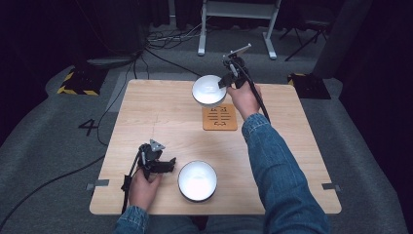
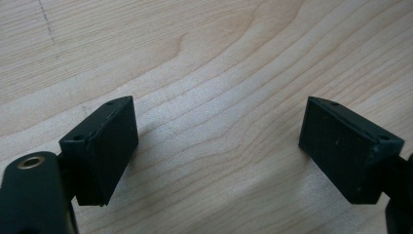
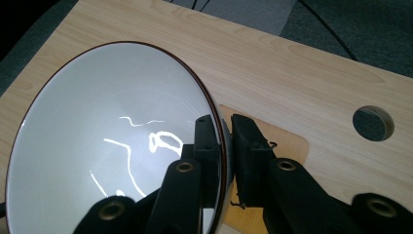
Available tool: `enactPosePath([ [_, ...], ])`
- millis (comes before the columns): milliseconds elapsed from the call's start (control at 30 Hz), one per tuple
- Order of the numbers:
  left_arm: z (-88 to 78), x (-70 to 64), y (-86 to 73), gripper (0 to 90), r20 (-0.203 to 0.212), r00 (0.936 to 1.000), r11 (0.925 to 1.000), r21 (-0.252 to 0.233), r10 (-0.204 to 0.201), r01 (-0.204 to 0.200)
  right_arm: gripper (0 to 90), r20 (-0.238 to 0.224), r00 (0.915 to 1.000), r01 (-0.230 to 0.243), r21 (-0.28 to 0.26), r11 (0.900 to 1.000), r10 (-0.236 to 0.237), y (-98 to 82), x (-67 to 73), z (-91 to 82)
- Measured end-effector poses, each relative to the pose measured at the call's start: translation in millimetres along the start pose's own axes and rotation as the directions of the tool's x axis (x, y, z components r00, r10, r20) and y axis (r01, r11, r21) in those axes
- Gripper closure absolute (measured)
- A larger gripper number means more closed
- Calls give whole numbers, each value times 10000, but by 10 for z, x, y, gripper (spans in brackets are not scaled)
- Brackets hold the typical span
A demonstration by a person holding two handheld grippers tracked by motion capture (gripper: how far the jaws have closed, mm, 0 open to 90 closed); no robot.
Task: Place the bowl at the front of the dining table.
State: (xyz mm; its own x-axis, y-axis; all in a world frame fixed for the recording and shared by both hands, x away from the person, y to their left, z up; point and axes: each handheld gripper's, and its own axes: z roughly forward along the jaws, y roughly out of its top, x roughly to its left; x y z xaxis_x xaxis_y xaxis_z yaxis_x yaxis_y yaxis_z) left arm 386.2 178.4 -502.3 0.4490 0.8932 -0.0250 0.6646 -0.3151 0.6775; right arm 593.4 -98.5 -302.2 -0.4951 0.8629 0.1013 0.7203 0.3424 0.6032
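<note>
My right gripper (image 1: 224,82) (image 3: 227,131) is shut on the rim of a white bowl (image 1: 208,90) (image 3: 107,136) with a thin dark edge, one jaw inside and one outside. The bowl hangs tilted above the far middle of the table. A square cork coaster (image 1: 220,118) (image 3: 290,146) lies just nearer than it. A second white bowl (image 1: 197,181) stands at the near edge. To its left my left gripper (image 1: 168,165) (image 2: 219,124) rests low over the wood, open, with nothing but bare tabletop between its jaws.
The light wooden table (image 1: 160,117) has a round hole (image 3: 372,123) near its far edge. Beyond it are grey carpet, black cables (image 1: 160,46) and the white legs of a stand (image 1: 202,46). A sleeved forearm (image 1: 277,161) crosses the table's right half.
</note>
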Motion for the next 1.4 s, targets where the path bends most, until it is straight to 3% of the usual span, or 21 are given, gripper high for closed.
enactPosePath([
  [567, 0, 0, 1, 145, 4, 10000, 10000, 1, 3, -3, 814, 764, 9956, -559, 193, 9982, 543, 40, -174, 268],
  [1400, 0, 1, 1, 145, 19, 10000, 10000, 5, 2, -2, 814, 1110, 9856, -1375, 895, 9864, 1273, -331, -490, 844],
])
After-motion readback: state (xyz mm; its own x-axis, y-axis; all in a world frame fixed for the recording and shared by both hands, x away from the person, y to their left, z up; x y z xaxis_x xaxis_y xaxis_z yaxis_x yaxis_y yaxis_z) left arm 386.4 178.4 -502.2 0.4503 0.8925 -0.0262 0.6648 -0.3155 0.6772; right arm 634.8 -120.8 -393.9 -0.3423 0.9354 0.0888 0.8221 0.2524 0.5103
